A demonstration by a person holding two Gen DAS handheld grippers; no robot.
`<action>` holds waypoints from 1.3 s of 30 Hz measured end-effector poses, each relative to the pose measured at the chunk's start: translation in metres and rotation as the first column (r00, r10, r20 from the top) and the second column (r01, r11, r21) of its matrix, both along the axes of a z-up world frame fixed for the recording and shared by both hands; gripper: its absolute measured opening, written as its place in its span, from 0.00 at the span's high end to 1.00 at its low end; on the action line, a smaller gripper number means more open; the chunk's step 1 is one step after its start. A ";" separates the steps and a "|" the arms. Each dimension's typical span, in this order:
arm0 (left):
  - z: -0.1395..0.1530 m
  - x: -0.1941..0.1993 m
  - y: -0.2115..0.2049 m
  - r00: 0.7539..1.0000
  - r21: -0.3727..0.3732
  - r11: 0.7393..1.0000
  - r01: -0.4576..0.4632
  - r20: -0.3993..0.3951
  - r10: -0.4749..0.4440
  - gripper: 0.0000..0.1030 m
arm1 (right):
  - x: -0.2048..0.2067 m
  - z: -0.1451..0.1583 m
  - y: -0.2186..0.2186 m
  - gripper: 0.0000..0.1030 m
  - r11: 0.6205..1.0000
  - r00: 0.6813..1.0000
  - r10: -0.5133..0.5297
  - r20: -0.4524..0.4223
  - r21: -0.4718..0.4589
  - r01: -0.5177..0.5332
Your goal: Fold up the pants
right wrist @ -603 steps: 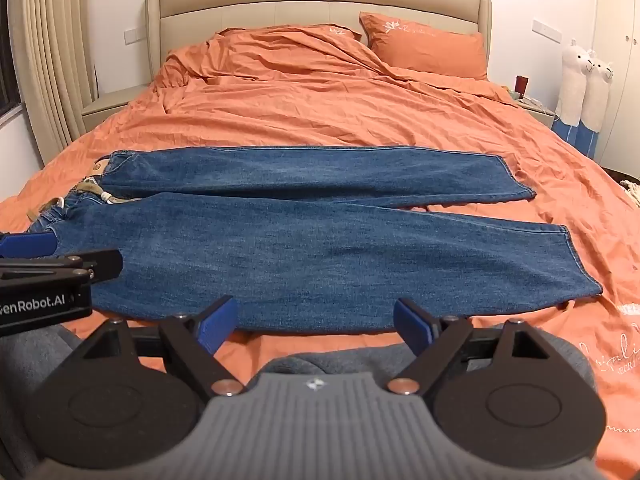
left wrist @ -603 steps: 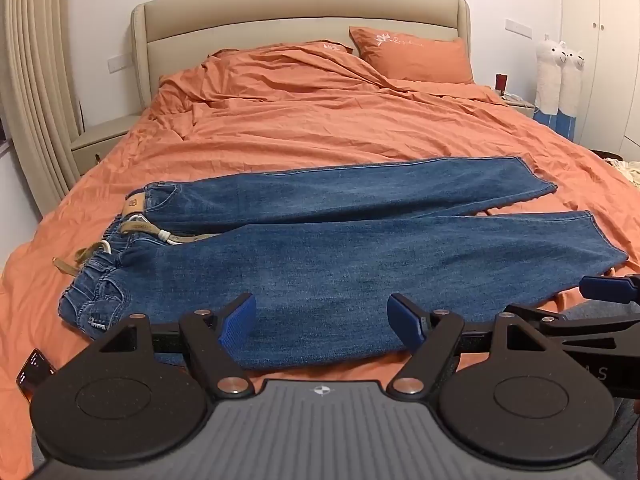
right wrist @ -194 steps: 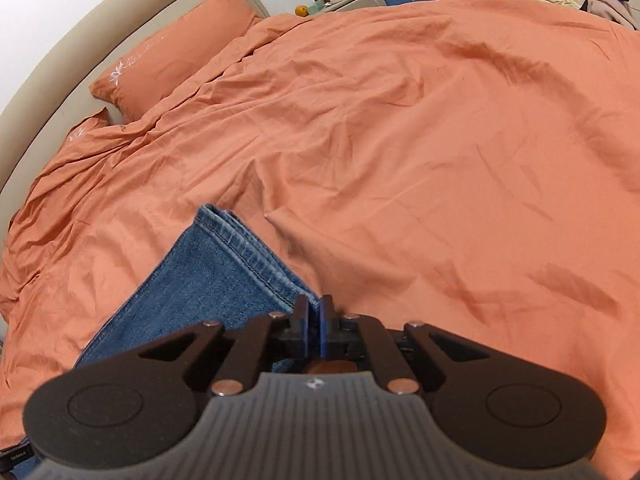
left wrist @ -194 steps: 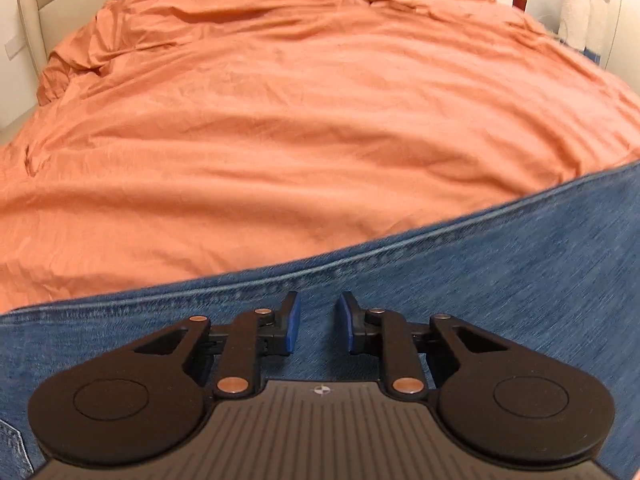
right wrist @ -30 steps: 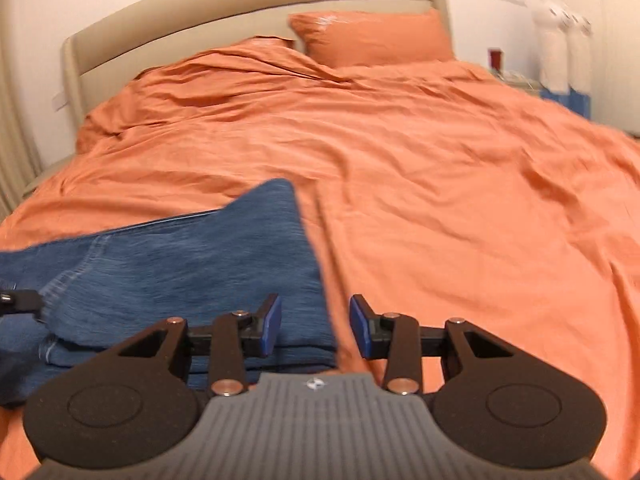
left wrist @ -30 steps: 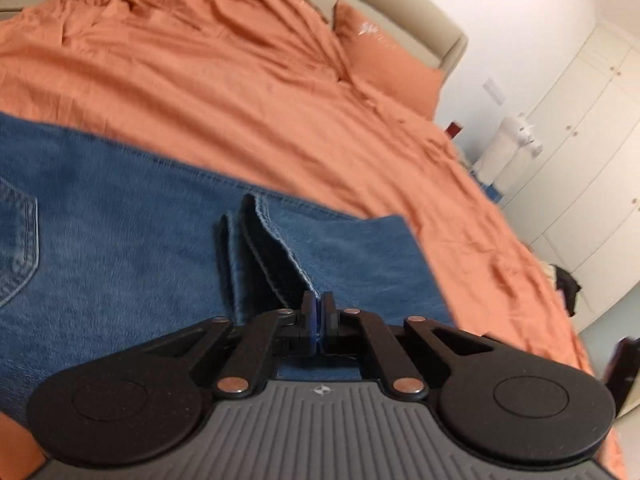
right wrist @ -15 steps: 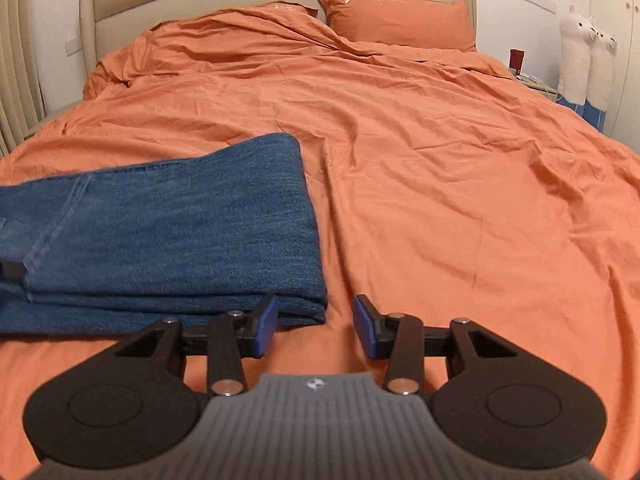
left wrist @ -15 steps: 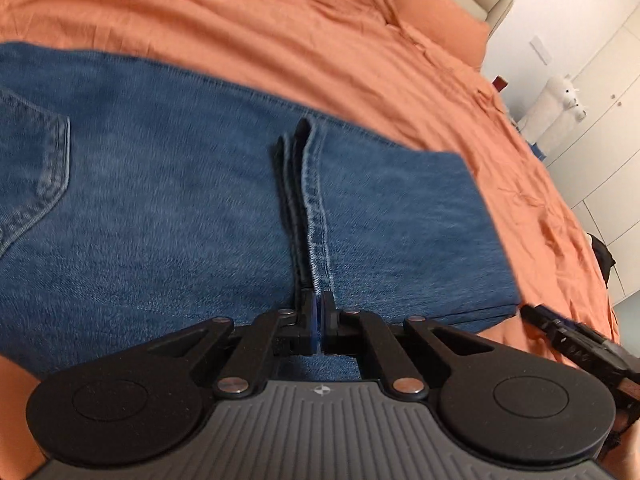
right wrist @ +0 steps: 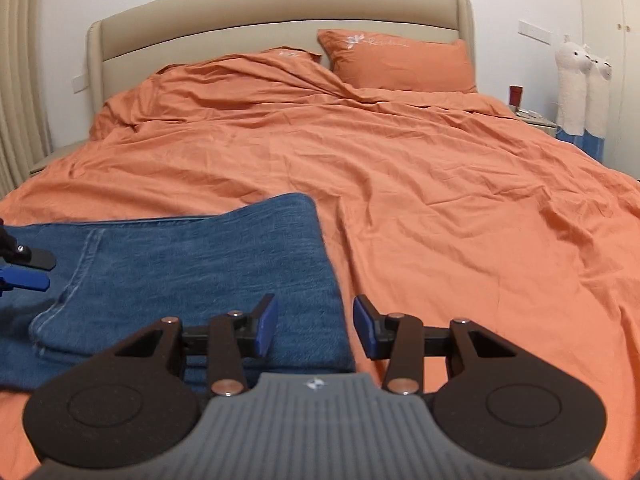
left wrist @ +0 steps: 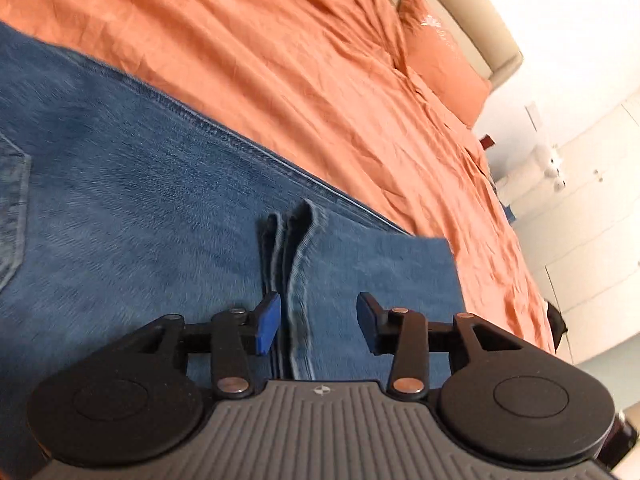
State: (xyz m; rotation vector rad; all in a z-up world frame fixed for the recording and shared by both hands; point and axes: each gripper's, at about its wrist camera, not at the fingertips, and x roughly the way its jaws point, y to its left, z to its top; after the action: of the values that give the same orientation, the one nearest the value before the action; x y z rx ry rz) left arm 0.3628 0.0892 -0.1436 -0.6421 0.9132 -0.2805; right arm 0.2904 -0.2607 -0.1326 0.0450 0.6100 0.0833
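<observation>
The blue jeans (left wrist: 140,216) lie folded on the orange bed, the leg ends laid back over the upper part. The leg hems (left wrist: 294,264) run between my left gripper's (left wrist: 318,326) open jaws; the gripper hovers over them and holds nothing. In the right wrist view the folded jeans (right wrist: 192,268) lie at the lower left. My right gripper (right wrist: 316,330) is open and empty, over the jeans' right folded edge. The left gripper's fingers (right wrist: 24,280) show at that view's left edge.
The orange duvet (right wrist: 440,208) covers the bed, with pillows (right wrist: 396,60) and a beige headboard (right wrist: 280,12) behind. Two white alpaca toys (right wrist: 584,92) and a nightstand stand at the right. White wardrobes (left wrist: 592,216) are beyond the bed.
My left gripper has opened and let go of the leg hems, which now lie on the jeans. My right gripper stays open and has shifted slightly nearer the folded edge.
</observation>
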 end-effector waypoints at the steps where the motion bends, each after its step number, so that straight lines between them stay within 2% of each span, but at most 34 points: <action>1: -0.007 0.005 0.000 1.000 -0.002 1.000 -0.005 -0.009 0.005 0.54 | 0.002 -0.002 0.000 0.62 1.000 1.000 -0.005 -0.002 0.000 0.005; 2: -0.013 0.009 -0.001 1.000 0.000 1.000 -0.003 -0.017 0.003 0.54 | 0.004 -0.005 -0.001 0.62 1.000 1.000 -0.006 -0.006 0.002 0.006; 3: -0.019 0.012 -0.002 1.000 0.003 1.000 -0.006 -0.023 0.006 0.59 | 0.005 -0.007 -0.001 0.62 1.000 1.000 -0.006 -0.007 0.003 0.006; 4: -0.023 0.013 -0.002 1.000 0.007 1.000 -0.007 -0.022 0.007 0.72 | 0.006 -0.009 0.000 0.62 1.000 1.000 -0.007 -0.006 0.001 0.007; 5: -0.027 0.015 -0.003 1.000 0.015 1.000 0.000 -0.017 0.000 0.75 | 0.007 -0.010 0.000 0.62 1.000 1.000 -0.005 -0.004 -0.001 0.005; 9: -0.023 0.006 -0.007 0.998 0.047 0.999 0.010 0.065 -0.013 0.93 | 0.013 -0.016 -0.003 0.62 1.000 1.000 -0.008 -0.015 -0.003 0.008; 11: -0.006 -0.001 -0.012 0.991 0.067 0.998 0.016 0.128 -0.025 0.94 | 0.015 -0.017 -0.005 0.62 1.000 1.000 -0.017 -0.024 0.011 0.017; 14: 0.036 -0.004 -0.025 0.972 0.121 0.991 0.051 0.223 -0.077 0.94 | 0.013 -0.014 -0.010 0.62 0.999 1.000 -0.021 -0.022 0.044 0.022; 16: 0.063 -0.001 -0.031 0.963 0.194 0.978 0.073 0.242 -0.120 0.94 | 0.011 -0.010 -0.011 0.62 0.998 1.000 -0.013 -0.012 0.059 0.014; 18: 0.076 0.004 -0.028 0.964 0.263 0.962 0.074 0.227 -0.136 0.94 | 0.009 -0.006 -0.009 0.65 0.998 1.000 0.000 -0.003 0.067 0.000; 20: 0.072 0.009 -0.020 0.973 0.306 0.949 0.076 0.184 -0.137 0.94 | 0.007 -0.004 -0.005 0.77 0.997 1.000 0.026 0.000 0.072 -0.026; 24: 0.033 0.013 -0.019 0.984 0.371 0.923 0.102 0.095 -0.148 0.94 | 0.010 -0.003 0.006 0.83 0.996 0.998 0.067 0.003 0.067 -0.067; 26: 0.015 0.014 -0.019 0.988 0.378 0.921 0.099 0.069 -0.135 0.94 | 0.016 -0.005 0.009 0.88 0.995 0.997 0.082 -0.013 0.066 -0.081; 31: -0.010 0.013 -0.015 0.993 0.351 0.932 0.089 0.042 -0.111 0.93 | 0.038 -0.021 0.009 0.89 0.997 0.992 0.068 -0.110 0.051 -0.062; 35: -0.007 0.007 -0.008 0.994 0.323 0.942 0.086 0.037 -0.104 0.87 | 0.047 -0.046 0.003 0.89 0.997 0.979 0.065 -0.192 0.051 -0.057; 37: 0.004 -0.002 -0.006 0.995 0.319 0.945 0.075 0.039 -0.093 0.86 | 0.047 -0.043 0.001 0.88 0.997 0.981 0.055 -0.188 0.066 -0.043; 39: 0.018 -0.014 -0.007 0.992 0.325 0.943 0.071 0.076 -0.101 0.86 | 0.039 -0.032 0.000 0.87 0.996 0.989 0.050 -0.137 0.086 -0.038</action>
State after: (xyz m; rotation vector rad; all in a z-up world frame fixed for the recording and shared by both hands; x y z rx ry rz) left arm 0.3484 0.0824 -0.1251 -0.2848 0.8754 -0.2302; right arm 0.3291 -0.2610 -0.1649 0.1190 0.7474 0.1497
